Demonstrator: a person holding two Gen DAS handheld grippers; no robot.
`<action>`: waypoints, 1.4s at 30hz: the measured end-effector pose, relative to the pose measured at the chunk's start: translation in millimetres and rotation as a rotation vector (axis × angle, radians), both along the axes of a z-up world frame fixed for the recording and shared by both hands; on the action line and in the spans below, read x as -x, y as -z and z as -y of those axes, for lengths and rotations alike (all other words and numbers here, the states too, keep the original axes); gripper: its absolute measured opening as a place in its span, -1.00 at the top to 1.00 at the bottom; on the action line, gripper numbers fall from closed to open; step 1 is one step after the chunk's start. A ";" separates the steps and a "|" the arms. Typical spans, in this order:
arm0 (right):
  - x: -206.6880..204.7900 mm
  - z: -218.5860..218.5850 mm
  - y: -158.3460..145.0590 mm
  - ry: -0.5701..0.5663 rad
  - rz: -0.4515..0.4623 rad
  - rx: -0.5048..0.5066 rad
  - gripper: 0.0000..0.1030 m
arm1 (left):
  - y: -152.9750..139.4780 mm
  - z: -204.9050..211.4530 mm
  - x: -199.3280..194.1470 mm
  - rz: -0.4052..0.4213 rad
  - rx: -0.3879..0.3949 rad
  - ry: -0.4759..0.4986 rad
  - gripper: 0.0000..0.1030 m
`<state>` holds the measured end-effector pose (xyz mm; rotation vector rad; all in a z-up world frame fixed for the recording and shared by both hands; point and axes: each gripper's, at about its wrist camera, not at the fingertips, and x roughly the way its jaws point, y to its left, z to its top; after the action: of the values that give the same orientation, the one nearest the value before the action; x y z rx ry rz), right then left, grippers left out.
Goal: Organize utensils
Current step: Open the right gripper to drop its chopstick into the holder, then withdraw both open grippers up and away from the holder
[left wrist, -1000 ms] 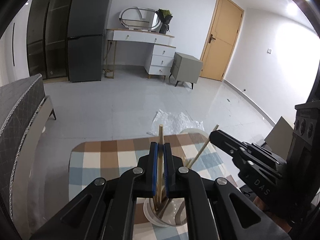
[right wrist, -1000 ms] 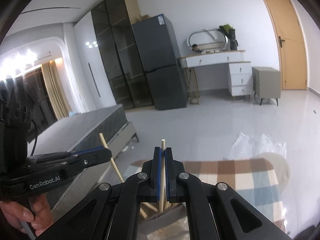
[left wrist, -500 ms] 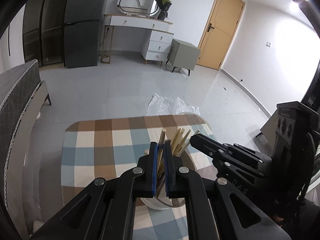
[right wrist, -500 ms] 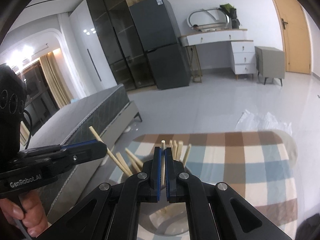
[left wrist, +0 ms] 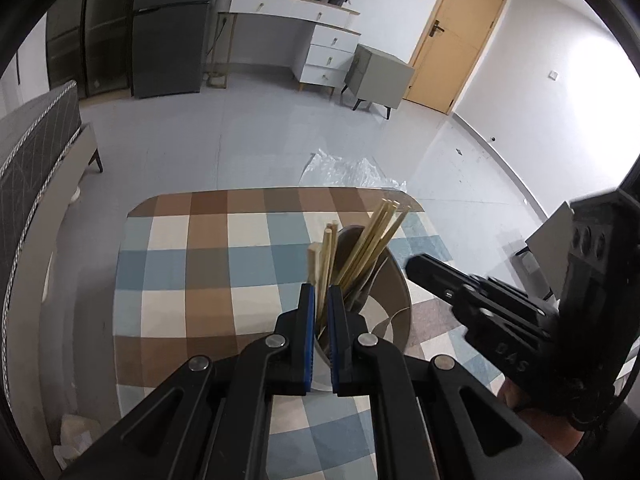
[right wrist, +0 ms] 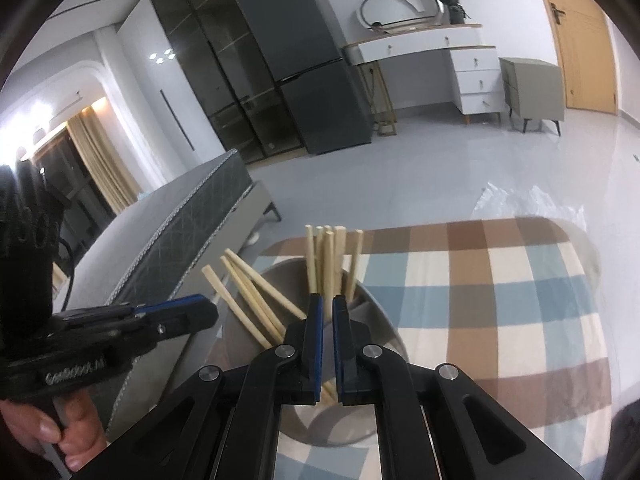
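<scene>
A dark fridge [right wrist: 304,60], a grey bed [right wrist: 180,232] and a white dressing table [left wrist: 296,12] fill the room beyond the cup [left wrist: 396,304], the utensil holder that stands on a table with a checked cloth [left wrist: 188,264]. A crumpled plastic sheet [left wrist: 344,168] lies on the floor past the table's far edge.

The left gripper [left wrist: 321,292] hangs just above the cup's near rim, its blue pads clamped on a pale chopstick [left wrist: 320,264] that points down into the cup. The right gripper [right wrist: 328,300] is over the same cup from the other side, its jaws opening, with a thin gap between the pads. Upright sticks line up with that gap, and it is unclear whether either pad touches one.

The other chopsticks [left wrist: 372,240] lean in a fan against the cup's far wall.

Only the right wrist view shows the bare hand [right wrist: 52,432] on the left gripper's handle. Only the left wrist view shows the wooden door [left wrist: 456,36].
</scene>
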<state>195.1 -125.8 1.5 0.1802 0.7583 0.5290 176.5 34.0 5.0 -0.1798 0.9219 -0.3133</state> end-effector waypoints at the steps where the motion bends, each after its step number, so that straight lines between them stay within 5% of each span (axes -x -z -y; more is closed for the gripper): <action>1: 2.2 3.0 -0.3 0.007 0.000 0.001 0.89 | -2.9 -1.5 0.4 -0.003 0.000 -0.012 0.96; 10: 29.0 27.4 -26.9 0.038 0.044 -0.027 0.86 | -25.8 -1.5 18.6 0.040 -0.050 -0.074 0.62; 12: 34.4 31.6 -35.3 0.050 0.058 -0.036 0.74 | -34.8 -0.4 24.5 0.061 -0.069 -0.086 0.56; 16: 50.8 41.9 -58.5 0.070 0.113 -0.057 0.39 | -57.1 1.3 42.3 0.123 -0.081 -0.102 0.02; 19: 64.2 46.7 -75.0 0.075 0.150 -0.067 0.29 | -71.5 2.7 55.9 0.163 -0.087 -0.113 -0.04; 29: 123.0 58.6 -116.4 0.091 0.294 -0.081 -0.51 | -104.9 -2.7 104.7 0.328 -0.076 -0.198 -0.71; 42: 188.6 64.0 -138.1 0.122 0.443 -0.097 -1.00 | -119.5 -6.2 159.8 0.471 -0.063 -0.255 -0.90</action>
<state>6.5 -189.8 139.6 0.1892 0.2882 0.4679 16.7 40.2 124.5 -0.1544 0.4344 -0.0814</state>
